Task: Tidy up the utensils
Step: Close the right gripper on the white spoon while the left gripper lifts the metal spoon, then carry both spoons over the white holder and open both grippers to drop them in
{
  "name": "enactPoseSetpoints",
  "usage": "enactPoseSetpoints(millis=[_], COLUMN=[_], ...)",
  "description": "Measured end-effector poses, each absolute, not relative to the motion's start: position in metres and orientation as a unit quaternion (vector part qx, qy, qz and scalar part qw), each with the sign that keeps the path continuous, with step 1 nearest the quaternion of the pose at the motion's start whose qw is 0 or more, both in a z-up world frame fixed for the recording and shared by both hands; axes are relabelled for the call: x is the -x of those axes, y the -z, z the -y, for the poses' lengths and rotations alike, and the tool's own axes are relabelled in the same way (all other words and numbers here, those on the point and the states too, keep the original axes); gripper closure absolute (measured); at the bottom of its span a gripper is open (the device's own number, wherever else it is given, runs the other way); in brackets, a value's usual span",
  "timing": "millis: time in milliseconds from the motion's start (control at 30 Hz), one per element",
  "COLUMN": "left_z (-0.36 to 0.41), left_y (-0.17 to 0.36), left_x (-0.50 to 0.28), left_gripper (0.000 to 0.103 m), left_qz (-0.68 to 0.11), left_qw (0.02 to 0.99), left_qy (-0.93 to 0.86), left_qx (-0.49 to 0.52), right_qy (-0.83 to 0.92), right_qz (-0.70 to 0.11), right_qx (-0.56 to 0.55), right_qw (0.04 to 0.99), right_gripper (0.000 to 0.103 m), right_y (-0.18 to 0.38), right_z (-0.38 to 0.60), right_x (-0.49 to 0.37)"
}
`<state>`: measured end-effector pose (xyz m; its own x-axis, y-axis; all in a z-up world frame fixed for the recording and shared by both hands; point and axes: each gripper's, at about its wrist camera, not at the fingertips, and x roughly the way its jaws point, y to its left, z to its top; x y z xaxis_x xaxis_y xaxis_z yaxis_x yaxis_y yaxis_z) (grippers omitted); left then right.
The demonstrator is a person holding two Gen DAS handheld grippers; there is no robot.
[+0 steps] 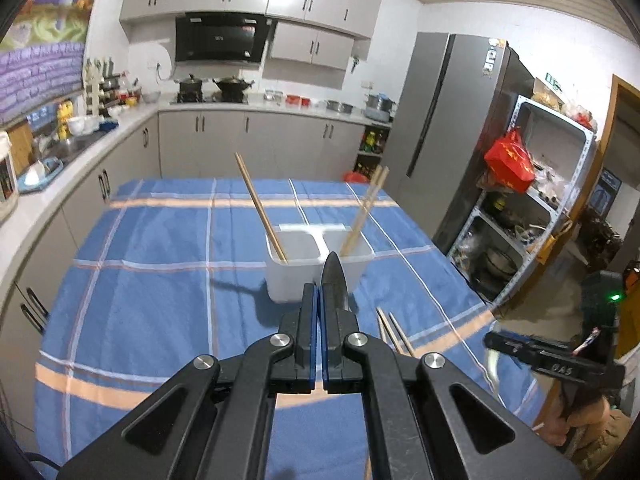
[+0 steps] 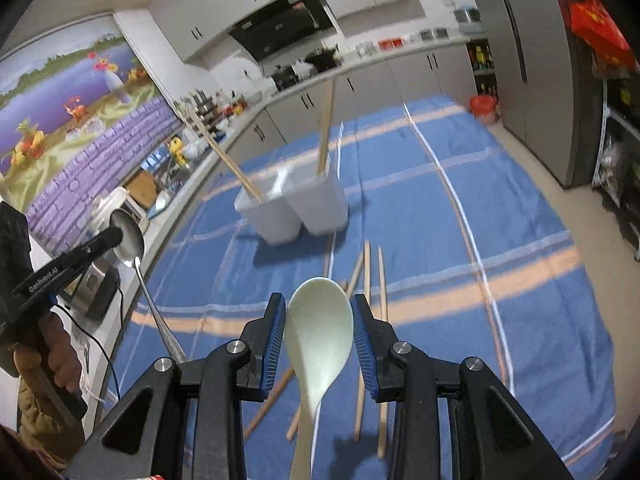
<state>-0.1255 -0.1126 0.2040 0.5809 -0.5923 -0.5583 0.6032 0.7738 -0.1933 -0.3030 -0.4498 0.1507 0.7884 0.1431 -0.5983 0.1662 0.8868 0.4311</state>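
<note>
Cream plastic spoon point(image 2: 320, 328), light, stiff and slick, is clamped at its bowl by the right claw point(image 2: 320, 320); the neck would be steadier. A metal spoon point(image 2: 136, 256) is pinched by the left claw point(image 1: 319, 300), near the white holder point(image 1: 312, 268) on the counter point(image 1: 160, 280).

The left wrist view looks forward along the left tongs point(image 1: 319, 292) from above the near end of the worktop point(image 1: 160, 280), level and facing the white holder point(image 1: 296, 256) close ahead, with kitchen cabinets beyond. The right wrist view looks along the right tongs point(image 2: 320, 320), tilted clockwise and pitched down from higher and further back; the holder point(image 2: 296, 204) sits ahead and left. Both views share the worktop point(image 2: 440, 240) and holder. Each catches the other tongs at its edge point(image 1: 552, 356) point(image 2: 72, 256).
</note>
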Motion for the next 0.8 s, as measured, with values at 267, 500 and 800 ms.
enactPoseSetpoints(millis=[267,500,800], left_z=[0.128,0.170,0.228], left_y=[-0.252,-0.257,-0.220], left_x=[0.079,0.019,-0.038], left_gripper=[0.102,0.102,0.102], left_qz=[-0.262,-0.234,-0.206], left_qw=[0.916,0.935,0.947], left_qy=[0.304,0.262,0.222], left_qx=[-0.014,-0.036,-0.107], right_qy=[-0.002,0.036,0.115], right_qz=[-0.237,-0.178,-0.154], right_qx=[-0.222,-0.162,-0.078], right_qw=[0.946,0.970,0.978], right_gripper=[0.067,0.067,0.067], right_y=[-0.221,-0.249,-0.218], right_z=[0.458,0.443,0.433], right_x=[0.243,0.156,0.057])
